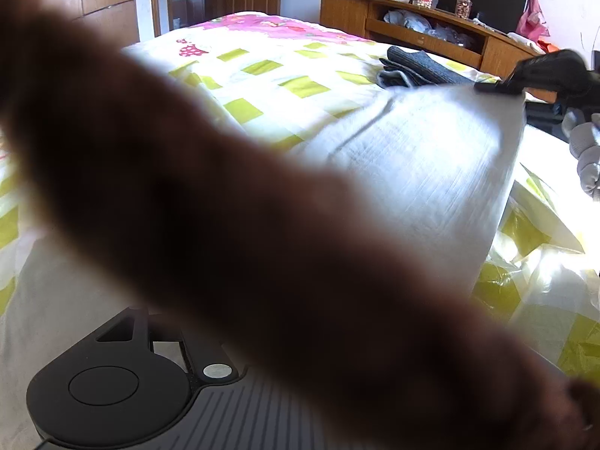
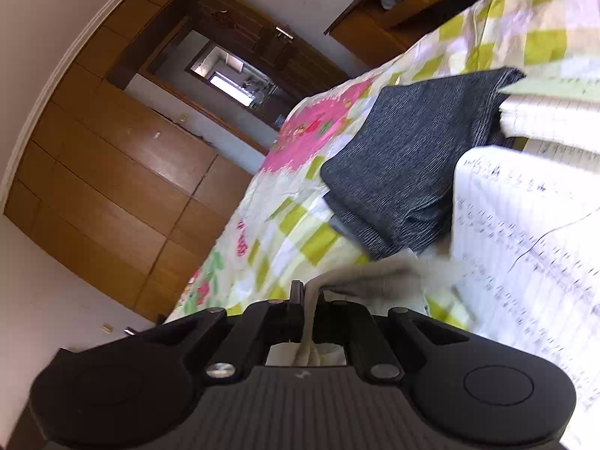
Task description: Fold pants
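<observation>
Two claws are involved: a pale fabric edge of the pants [image 1: 431, 157] is pinched in the right claw [image 2: 307, 300], jaws nearly together. The left claw's state cannot be told; it is hidden by a blurred brown shape [image 1: 225, 206]. The cloth is stretched from the right claw toward the left.

My grippers [image 2: 305, 300] black. Pants [image 1: 431, 157] white, faint stripes. Folded stack [image 2: 405, 172] dark grey, ribbed. Bedsheet [image 1: 262, 71] white, lime-green squares, pink florals. Wardrobe [image 2: 112, 172] brown wood.
</observation>
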The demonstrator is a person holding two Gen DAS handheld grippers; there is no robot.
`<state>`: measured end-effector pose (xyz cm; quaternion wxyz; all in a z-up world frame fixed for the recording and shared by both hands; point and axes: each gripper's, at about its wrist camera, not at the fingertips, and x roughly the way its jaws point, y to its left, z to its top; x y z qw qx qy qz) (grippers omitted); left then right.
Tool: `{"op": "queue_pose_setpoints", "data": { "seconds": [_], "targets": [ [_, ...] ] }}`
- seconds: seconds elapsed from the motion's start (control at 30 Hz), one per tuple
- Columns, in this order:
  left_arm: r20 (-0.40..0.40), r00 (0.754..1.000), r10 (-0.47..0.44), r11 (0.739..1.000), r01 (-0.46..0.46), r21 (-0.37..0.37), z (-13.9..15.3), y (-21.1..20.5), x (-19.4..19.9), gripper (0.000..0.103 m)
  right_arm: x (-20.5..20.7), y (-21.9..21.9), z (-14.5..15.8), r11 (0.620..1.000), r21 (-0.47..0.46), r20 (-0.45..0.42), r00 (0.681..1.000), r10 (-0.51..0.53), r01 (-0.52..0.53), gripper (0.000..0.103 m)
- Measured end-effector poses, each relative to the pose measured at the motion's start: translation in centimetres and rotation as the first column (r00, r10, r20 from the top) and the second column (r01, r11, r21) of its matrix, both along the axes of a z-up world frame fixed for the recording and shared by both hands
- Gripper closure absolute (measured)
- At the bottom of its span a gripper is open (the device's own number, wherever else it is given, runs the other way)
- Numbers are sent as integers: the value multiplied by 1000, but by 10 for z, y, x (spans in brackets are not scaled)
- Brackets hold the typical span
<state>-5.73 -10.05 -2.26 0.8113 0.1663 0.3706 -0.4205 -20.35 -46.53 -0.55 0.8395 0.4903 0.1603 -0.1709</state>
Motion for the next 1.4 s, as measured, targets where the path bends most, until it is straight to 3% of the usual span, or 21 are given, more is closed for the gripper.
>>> {"op": "queue_pose_setpoints", "data": {
  "seconds": [0.07, 0.2, 0.33, 0.4, 0.47, 0.53, 0.63, 0.67, 0.73, 0.77, 0.8, 0.83, 0.9, 0.93, 1.0, 1.13, 1.2, 1.27, 1.33, 1.4],
  "targets": [
    [10, 1000, -5, 1000, 5, 8, -2, -1, -2, 37, 5, -2, -12, 997, 60, -42, 998, 46, -44, 82],
    [14, 1000, -9, 1000, 9, 17, 2, 12, -7, 37, 15, 9, -17, 998, 66, -33, 999, 25, -23, 78],
    [28, 999, 30, 999, -31, 22, 11, 46, -8, 37, 32, 17, -5, 1000, 1, -69, 997, 16, -16, 82],
    [23, 997, 67, 998, -67, 18, 14, 67, -5, 37, 37, 41, 26, 990, -128, -32, 998, 46, -50, 82],
    [23, 994, 111, 993, -112, 25, 17, 93, -2, 37, 50, 82, 62, 934, -326, -29, 989, 146, -147, 82],
    [32, 988, 154, 987, -155, 30, 21, 119, -1, 37, 69, 137, 87, 834, -478, -55, 957, 285, -276, 82],
    [58, 968, 245, 968, -247, 33, 30, 169, -1, 37, 101, 241, 101, 625, -618, -127, 845, 519, -477, 82],
    [62, 959, 276, 960, -279, 32, 31, 185, -1, 37, 109, 277, 100, 541, -654, -162, 796, 584, -529, 82],
    [74, 936, 345, 937, -348, 31, 34, 219, -5, 37, 114, 353, 90, 321, -722, -253, 665, 702, -613, 82],
    [76, 923, 376, 925, -379, 32, 33, 233, -6, 37, 119, 392, 74, 194, -708, -325, 557, 764, -679, 82],
    [74, 909, 411, 910, -414, 31, 33, 249, -8, 37, 121, 418, 61, 109, -690, -381, 487, 786, -715, 83],
    [70, 896, 438, 897, -440, 25, 32, 262, -9, 37, 116, 448, 39, 21, -684, -444, 439, 781, -729, 83],
    [49, 877, 478, 878, -479, 8, 29, 287, -13, 37, 112, 483, 4, -118, -640, -557, 354, 751, -759, 83],
    [43, 872, 488, 872, -489, 1, 27, 294, -16, 37, 109, 492, -8, -147, -635, -586, 349, 731, -759, 83],
    [25, 865, 501, 866, -500, -23, 23, 307, -20, 37, 110, 496, -20, -169, -659, -603, 380, 701, -733, 82],
    [7, 866, 499, 864, -498, -74, 20, 316, -22, 37, 109, 496, -10, -173, -663, -617, 401, 677, -728, 81],
    [2, 869, 494, 865, -491, -103, 19, 318, -21, 37, 110, 504, -1, -245, -682, -644, 406, 649, -689, 79],
    [8, 874, 485, 869, -481, -117, 17, 318, -20, 37, 113, 512, 3, -276, -693, -645, 402, 650, -666, 76],
    [25, 876, 482, 872, -477, -113, 17, 319, -22, 37, 120, 518, 10, -245, -673, -639, 383, 667, -698, 82],
    [24, 877, 479, 873, -474, -117, 16, 322, -23, 37, 135, 513, 26, -105, -638, -597, 404, 693, -763, 85]
  ]
}}
